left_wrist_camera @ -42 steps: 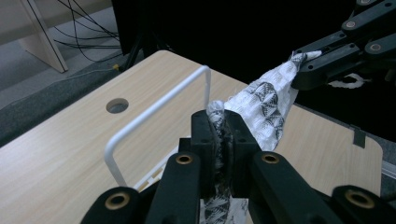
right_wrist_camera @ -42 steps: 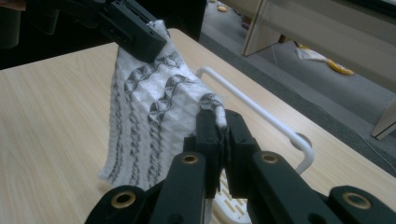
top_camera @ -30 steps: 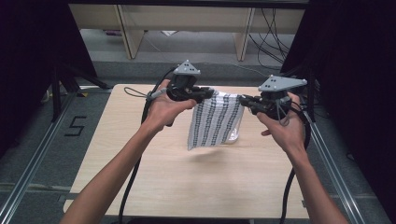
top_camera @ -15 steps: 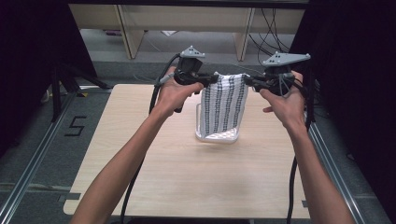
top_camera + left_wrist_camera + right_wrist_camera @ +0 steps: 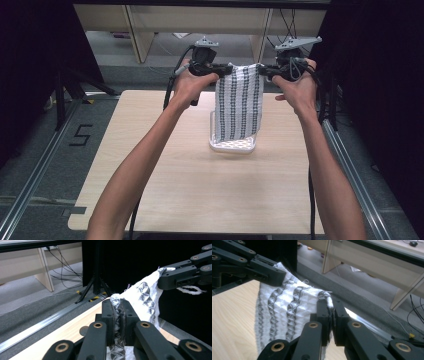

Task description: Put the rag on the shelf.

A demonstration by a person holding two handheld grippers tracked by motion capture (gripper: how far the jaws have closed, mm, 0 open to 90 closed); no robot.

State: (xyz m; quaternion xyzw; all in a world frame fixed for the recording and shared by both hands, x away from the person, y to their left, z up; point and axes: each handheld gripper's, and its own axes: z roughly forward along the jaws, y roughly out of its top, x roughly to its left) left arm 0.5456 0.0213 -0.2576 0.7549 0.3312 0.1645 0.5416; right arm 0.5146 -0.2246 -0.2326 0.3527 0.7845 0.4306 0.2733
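A white cloth [image 5: 239, 102] with dark patterned stripes hangs in the air above the far half of the table, stretched between both grippers by its top corners. My left gripper [image 5: 226, 70] is shut on the cloth's top left corner [image 5: 117, 312]. My right gripper [image 5: 261, 70] is shut on its top right corner [image 5: 330, 308]. The cloth's bottom edge rests folded on the table [image 5: 233, 145]. From the left gripper view, the right gripper [image 5: 185, 275] pinches the far corner. In the right gripper view the left gripper [image 5: 257, 267] holds the cloth's [image 5: 287, 307] other corner.
The light wooden table [image 5: 200, 180] has bare surface on all sides of the cloth. Metal rails [image 5: 35, 175] run along the floor at both sides. Wooden furniture legs [image 5: 135, 30] and cables [image 5: 290, 20] stand beyond the far edge.
Both grippers have risen and moved away from the person, lifting the cloth off the table until it hangs upright with only its bottom edge touching.
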